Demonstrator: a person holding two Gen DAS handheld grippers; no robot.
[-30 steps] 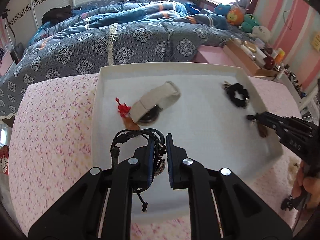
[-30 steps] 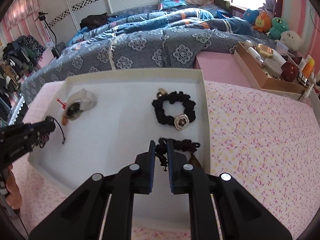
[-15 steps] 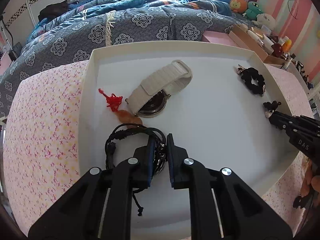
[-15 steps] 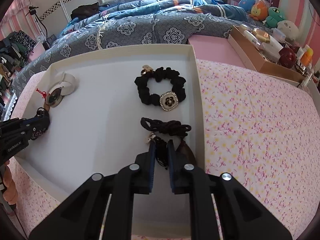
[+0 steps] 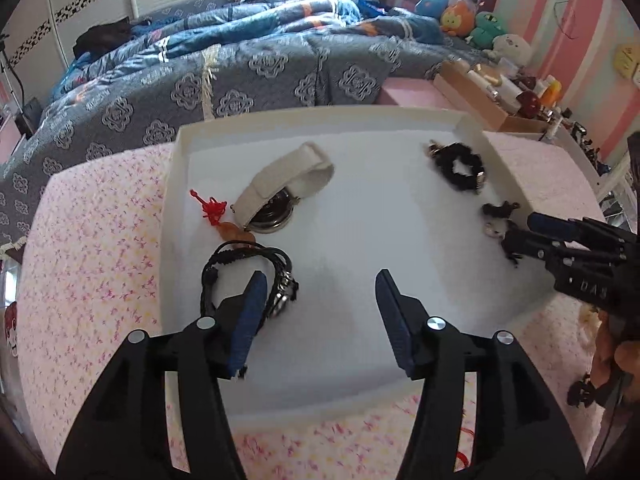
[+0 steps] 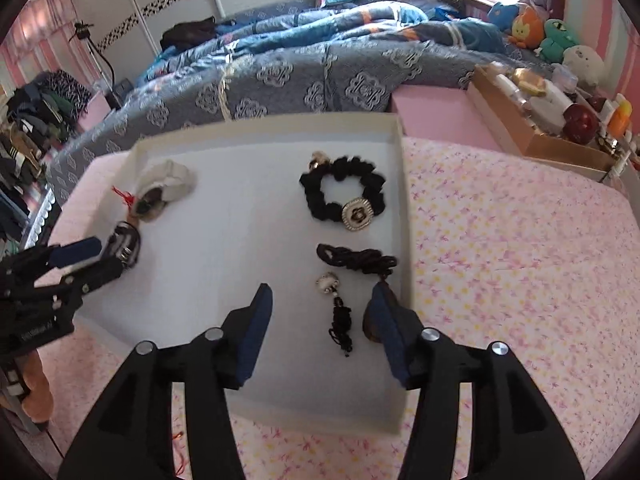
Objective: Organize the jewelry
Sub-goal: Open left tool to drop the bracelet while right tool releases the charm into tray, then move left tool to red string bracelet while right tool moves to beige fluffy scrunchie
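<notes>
Left wrist view: left gripper (image 5: 318, 280) spread wide, holding nothing, black cord bracelet (image 5: 248, 276) lying against its left finger in the white tray (image 5: 360, 118), lower centre-left. Right wrist view: right gripper (image 6: 322, 298) equally wide and empty, black beaded necklace (image 6: 346, 280) flat between its fingers; scrunchie (image 6: 344, 194) above centre

Patterned blue quilt (image 6: 304, 76), plush toys (image 6: 548, 38), cardboard box (image 6: 532, 136) behind.

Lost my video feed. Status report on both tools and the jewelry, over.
Left tool open, black cord bracelet by its left finger. Right tool open over black beaded pendant. Both pieces lie in white tray. Nothing blocking.
</notes>
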